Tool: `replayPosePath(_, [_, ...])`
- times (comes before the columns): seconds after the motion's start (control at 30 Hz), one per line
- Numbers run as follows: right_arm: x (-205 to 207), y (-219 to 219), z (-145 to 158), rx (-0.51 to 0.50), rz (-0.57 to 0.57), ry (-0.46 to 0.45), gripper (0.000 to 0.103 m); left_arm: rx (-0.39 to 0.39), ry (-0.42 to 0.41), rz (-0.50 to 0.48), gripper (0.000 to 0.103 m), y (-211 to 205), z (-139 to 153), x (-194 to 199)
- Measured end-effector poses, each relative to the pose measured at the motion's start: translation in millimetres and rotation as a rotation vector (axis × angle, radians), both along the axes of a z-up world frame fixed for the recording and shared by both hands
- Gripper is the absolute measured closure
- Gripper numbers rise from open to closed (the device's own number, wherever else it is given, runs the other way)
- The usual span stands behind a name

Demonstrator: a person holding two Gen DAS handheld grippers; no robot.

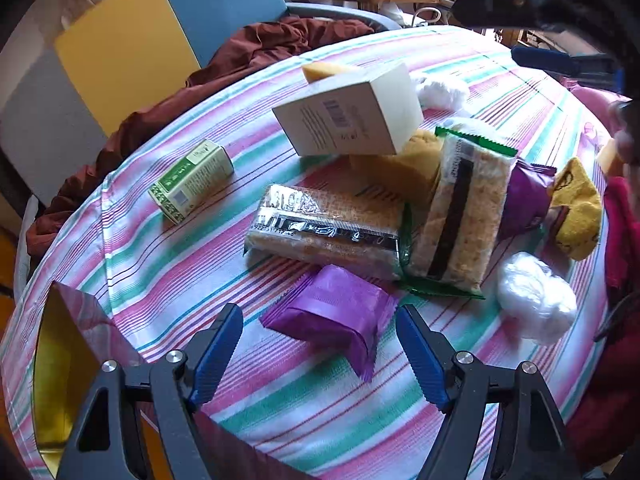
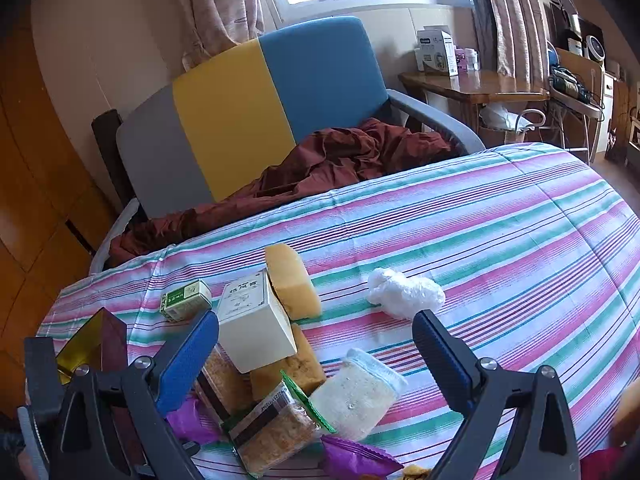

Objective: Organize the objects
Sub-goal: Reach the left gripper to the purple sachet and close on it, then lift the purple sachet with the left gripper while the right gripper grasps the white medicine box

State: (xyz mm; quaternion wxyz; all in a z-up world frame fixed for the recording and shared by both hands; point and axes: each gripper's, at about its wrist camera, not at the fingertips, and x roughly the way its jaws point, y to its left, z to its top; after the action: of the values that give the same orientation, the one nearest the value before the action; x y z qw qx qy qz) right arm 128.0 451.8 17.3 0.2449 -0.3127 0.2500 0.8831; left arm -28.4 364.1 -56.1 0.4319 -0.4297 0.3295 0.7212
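From my left gripper (image 1: 320, 344), jaws apart and empty, a purple packet (image 1: 332, 316) lies just ahead between the fingers, untouched; a green box (image 1: 191, 182) sits off to their left. My right gripper (image 2: 316, 364) hangs wide open and empty over the heap of snack packs (image 2: 276, 432). I judge sorting barely begun: everything is loose. The red-and-gold box (image 1: 68, 344) beside my left jaw is cut off.
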Motion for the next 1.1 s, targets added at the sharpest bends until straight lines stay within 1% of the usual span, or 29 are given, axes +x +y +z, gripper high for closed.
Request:
replayPosePath(0.03, [-0.2, 1.1, -0.6, -0.007, -0.003, -0.001, 0.003, -0.006, -0.006, -0.002, 0.025, 2.1, -2.7, -1.0])
replayPosePath(0.1, [-0.1, 2.9, -2.3, -0.018, -0.005, -0.004, 0.003, -0.017, -0.023, -0.005, 0.033, 5.2, -7.8, -3.1])
replayPosePath(0.13, [0.0, 3.5, -3.3, -0.022, -0.007, -0.006, 0.004, -0.022, -0.038, -0.009, 0.034, 6.4, -10.2, -3.7])
replayPosePath(0.17, [-0.2, 4.0, -3.9, -0.025, -0.008, -0.008, 0.004, -0.024, -0.052, -0.013, 0.040, 7.2, -11.8, -3.7])
replayPosePath(0.2, [-0.5, 4.2, -4.5, -0.027, -0.008, -0.010, 0.003, -0.028, -0.061, -0.017, 0.050, 7.4, -12.9, -3.2])
replayPosePath(0.23, [-0.7, 3.9, -4.8, -0.027, -0.009, -0.011, 0.003, -0.030, -0.071, -0.020, 0.057, 7.8, -13.6, -2.8])
replayPosePath(0.27, [-1.2, 4.0, -5.3, -0.027, -0.010, -0.014, 0.003, -0.030, -0.079, -0.022, 0.059, 7.5, -13.8, -1.4])
replayPosePath(0.4, [-2.3, 3.2, -7.6, -0.025, -0.008, -0.024, 0.004, -0.040, -0.037, -0.039, 0.059, 8.7, -12.8, 12.0])
replayPosePath(0.5, [-2.8, 2.9, -8.7, -0.021, -0.009, -0.033, 0.003, -0.023, -0.039, -0.017, 0.061, 5.4, -11.5, 19.6])
replayPosePath(0.6, [-2.3, 3.3, -9.1, -0.020, -0.013, -0.036, 0.003, 0.021, -0.056, 0.021, 0.061, -2.9, -10.1, 32.8])
replayPosePath(0.63, [-1.9, 3.8, -9.5, -0.022, -0.015, -0.036, 0.004, 0.039, -0.050, 0.026, 0.061, -6.6, -9.5, 40.4])
replayPosePath(0.8, [-5.7, 1.8, -13.2, -0.022, 0.002, -0.056, 0.004, 0.128, -0.003, 0.028, 0.061, -25.9, -9.2, 78.0])
replayPosePath(0.83, [-7.5, -0.3, -13.7, -0.017, 0.011, -0.063, 0.004, 0.147, 0.023, 0.031, 0.061, -29.7, -10.0, 84.7])
replayPosePath(0.9, [-11.4, -5.0, -15.1, -0.001, 0.032, -0.080, 0.004, 0.172, 0.034, 0.038, 0.061, -29.9, -12.5, 82.5])
replayPosePath(0.97, [-15.9, -10.0, -17.2, 0.008, 0.058, -0.098, 0.004, 0.187, 0.027, 0.048, 0.062, -32.4, -13.2, 83.9])
replayPosePath(1.07, [-22.7, -15.6, -20.5, 0.000, 0.098, -0.117, 0.008, 0.205, 0.012, 0.056, 0.062, -33.0, -14.4, 82.2])
replayPosePath(1.1, [-25.2, -16.8, -20.5, -0.006, 0.111, -0.121, 0.009, 0.209, 0.007, 0.056, 0.062, -33.9, -15.2, 73.6])
